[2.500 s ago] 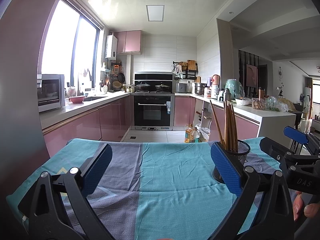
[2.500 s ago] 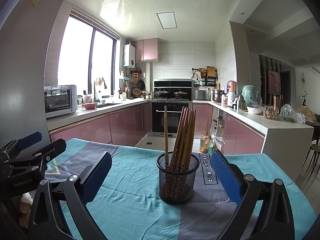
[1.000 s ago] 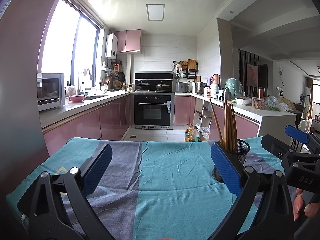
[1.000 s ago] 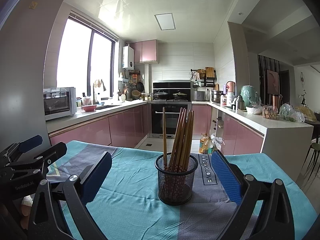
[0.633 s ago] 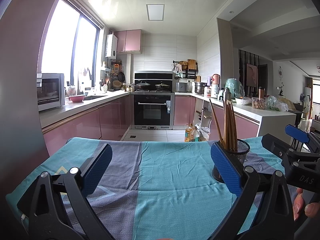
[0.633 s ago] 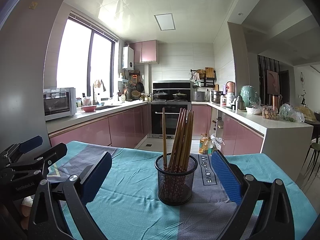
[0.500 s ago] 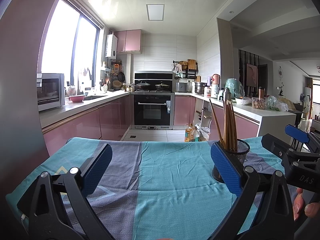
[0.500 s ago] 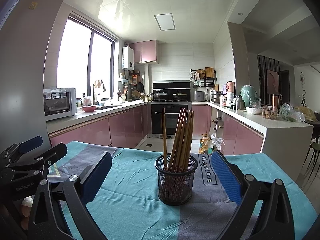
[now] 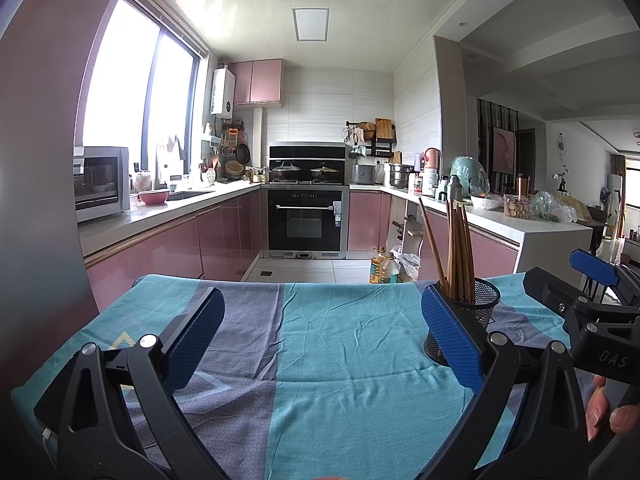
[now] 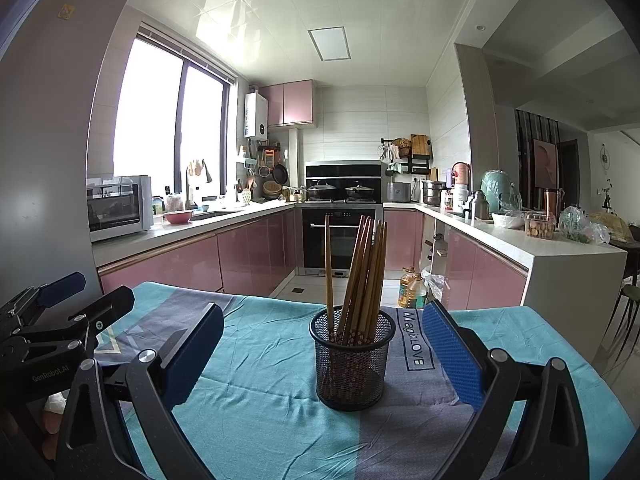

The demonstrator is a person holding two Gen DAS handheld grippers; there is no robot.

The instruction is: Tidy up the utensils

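Chopsticks (image 10: 362,276) are standing bundled in a black mesh holder (image 10: 351,360), most of them leaning right and one standing nearly upright at the left of the bundle. The holder is sitting on the table (image 10: 256,364), which is carrying a teal and grey cloth, and it is lying directly ahead of the right hand-held gripper (image 10: 320,354), between the lines of its two blue pads.

Both tools are hovering released. The right hand-held gripper is presenting its jaws spread wide with nothing between them. The left hand-held gripper (image 9: 320,340) is likewise spread and gripping nothing, pointing at bare cloth with the holder just beyond its right pad.

No loose utensils are showing on the cloth, so the task is judged to be either at its close or not yet begun; the pictures are not settling which. Any next move is calling for a straight approach to the holder or a narrowed grip on the chopstick tops.

Open room is lying to the left of the holder and in front of it. The far table edge is running behind the holder, with a drop to the kitchen floor; the right edge is near too.
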